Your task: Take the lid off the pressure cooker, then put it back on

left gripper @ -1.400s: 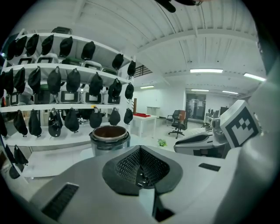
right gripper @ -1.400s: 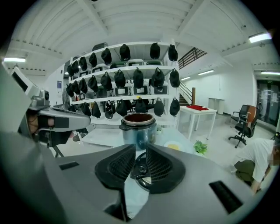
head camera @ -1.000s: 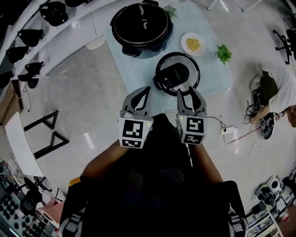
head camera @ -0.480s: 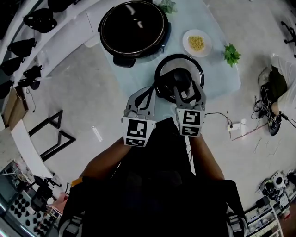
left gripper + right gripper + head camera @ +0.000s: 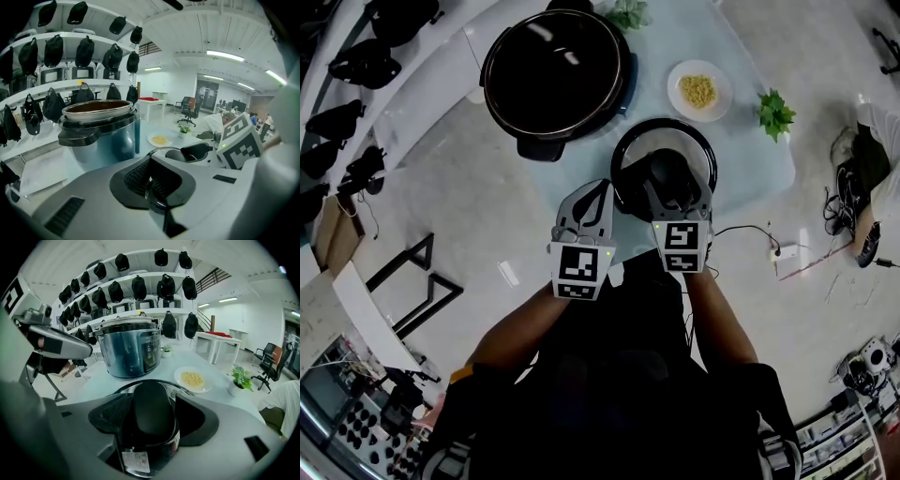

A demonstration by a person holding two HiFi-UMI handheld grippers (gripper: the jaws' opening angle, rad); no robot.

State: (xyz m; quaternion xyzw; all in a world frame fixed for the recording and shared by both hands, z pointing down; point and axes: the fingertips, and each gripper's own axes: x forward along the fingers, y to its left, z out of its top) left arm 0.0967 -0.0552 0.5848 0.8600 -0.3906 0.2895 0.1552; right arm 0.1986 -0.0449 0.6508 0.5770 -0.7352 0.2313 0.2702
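Your head camera looks steeply down on the table (image 5: 742, 157); both gripper views look low across it, sharing the pressure cooker (image 5: 98, 131).

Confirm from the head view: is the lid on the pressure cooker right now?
No, the lid lies flat on the table, apart from the open pressure cooker.

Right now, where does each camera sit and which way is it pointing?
Head view: on the person's head, looking steeply down at the table, open cooker and lid; both forearms, left gripper and right gripper show.
Left gripper view: rides the left gripper, facing across the table toward the cooker; its jaws are shut, empty.
Right gripper view: rides the right gripper, facing the cooker; its jaws, just opened wider, stand around the lid's handle, not pressing it.
Shared: both gripper views show the cooker and the plate.
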